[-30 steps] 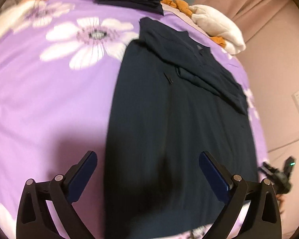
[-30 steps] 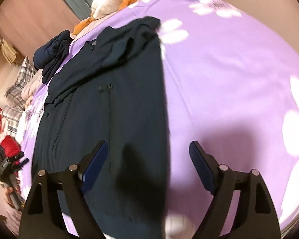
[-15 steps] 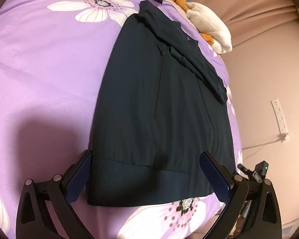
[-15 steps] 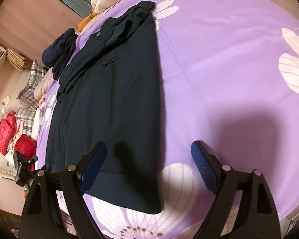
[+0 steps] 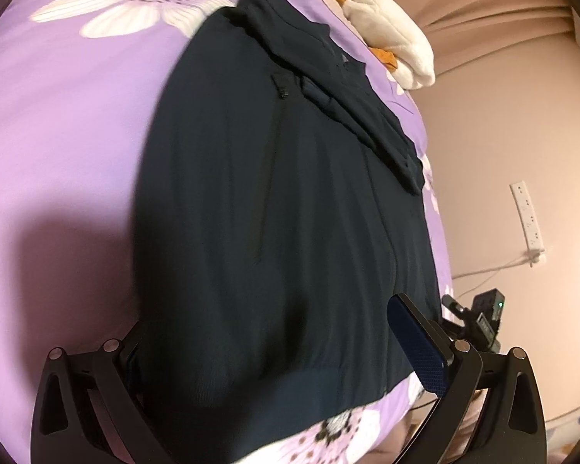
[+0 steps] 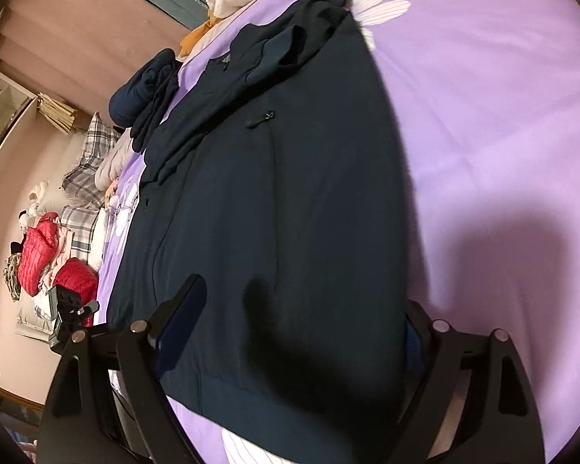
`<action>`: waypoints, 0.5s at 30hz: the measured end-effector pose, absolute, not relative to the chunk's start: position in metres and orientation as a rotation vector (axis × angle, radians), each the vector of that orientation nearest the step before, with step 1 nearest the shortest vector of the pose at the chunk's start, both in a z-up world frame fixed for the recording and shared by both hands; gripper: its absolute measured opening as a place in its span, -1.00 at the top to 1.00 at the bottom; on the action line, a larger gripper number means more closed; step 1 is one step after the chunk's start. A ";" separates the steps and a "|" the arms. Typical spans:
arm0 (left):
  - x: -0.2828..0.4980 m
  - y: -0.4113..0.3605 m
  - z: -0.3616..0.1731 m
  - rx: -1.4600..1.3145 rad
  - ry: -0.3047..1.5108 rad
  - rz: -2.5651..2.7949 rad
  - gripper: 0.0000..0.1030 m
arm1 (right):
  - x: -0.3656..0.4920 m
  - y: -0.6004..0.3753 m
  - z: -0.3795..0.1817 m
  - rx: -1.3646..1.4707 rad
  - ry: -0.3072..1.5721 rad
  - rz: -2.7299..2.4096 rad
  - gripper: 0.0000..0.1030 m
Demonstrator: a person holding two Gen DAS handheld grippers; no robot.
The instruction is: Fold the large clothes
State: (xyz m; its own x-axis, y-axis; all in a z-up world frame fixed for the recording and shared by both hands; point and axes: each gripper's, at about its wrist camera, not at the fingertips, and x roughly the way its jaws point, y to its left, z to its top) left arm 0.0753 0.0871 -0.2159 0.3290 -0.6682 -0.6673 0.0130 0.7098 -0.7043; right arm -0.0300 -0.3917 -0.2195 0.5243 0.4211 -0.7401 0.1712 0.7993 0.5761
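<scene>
A dark navy jacket (image 5: 270,193) lies flat on the purple flowered bedsheet (image 5: 58,135), a sleeve (image 5: 348,96) folded across its chest. My left gripper (image 5: 274,352) hangs open low over the hem's left part; its left fingertip is lost against the jacket's edge. In the right wrist view the same jacket (image 6: 270,212) fills the middle. There my right gripper (image 6: 297,328) stands wide open over the hem's right part. Its right finger (image 6: 413,332) sits at the jacket's side edge. Fabric lies between both pairs of fingers, and no pad presses on it.
A folded pile of dark clothes (image 6: 143,89) and a white plush cushion (image 5: 390,46) lie at the bed's far end. A small camera on a stand (image 5: 487,317) is beside the bed. Red padded jackets (image 6: 38,255) are heaped beyond the bed's edge. Bare sheet (image 6: 502,135) spreads right.
Both grippers have dropped closer to the jacket's hem, which fills more of each view. Each outer fingertip now meets the jacket's side edge. The jaws stay wide.
</scene>
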 end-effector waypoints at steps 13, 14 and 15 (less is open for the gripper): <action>0.092 0.078 -0.220 -0.720 1.205 -0.568 -0.98 | -0.010 -0.394 -0.225 0.766 0.983 0.214 -0.67; 0.090 0.081 -0.220 -0.732 1.206 -0.571 -0.98 | -0.012 -0.395 -0.224 0.773 0.981 0.220 -0.64; 0.087 0.083 -0.220 -0.740 1.206 -0.572 -0.98 | -0.015 -0.395 -0.224 0.781 0.982 0.226 -0.59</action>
